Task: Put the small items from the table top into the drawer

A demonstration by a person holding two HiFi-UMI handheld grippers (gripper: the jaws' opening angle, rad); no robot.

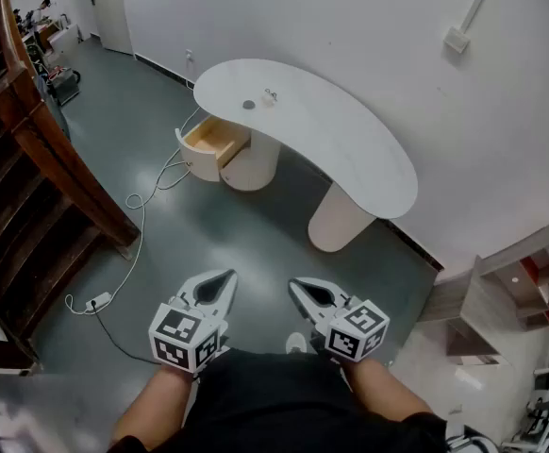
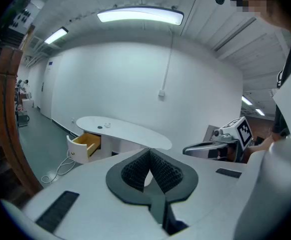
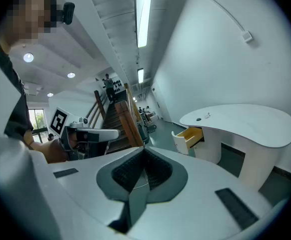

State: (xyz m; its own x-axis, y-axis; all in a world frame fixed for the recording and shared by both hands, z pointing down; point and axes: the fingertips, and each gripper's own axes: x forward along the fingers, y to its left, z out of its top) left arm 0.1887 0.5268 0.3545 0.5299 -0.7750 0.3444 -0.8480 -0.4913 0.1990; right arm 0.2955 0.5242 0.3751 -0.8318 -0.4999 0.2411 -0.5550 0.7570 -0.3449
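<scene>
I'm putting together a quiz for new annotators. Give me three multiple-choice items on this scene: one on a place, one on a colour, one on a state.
1. Where do the small items lie?
A on the floor; B on the table top; C on the wooden stairs.
2. What colour is the inside of the drawer?
A red; B black; C light wood yellow.
3. How does the drawer stand?
A pulled open; B pushed shut; C taken out.

Answers:
1. B, they sit on the white top at the drawer's end.
2. C, the inside shows yellowish wood.
3. A, it juts out from the pedestal.
</scene>
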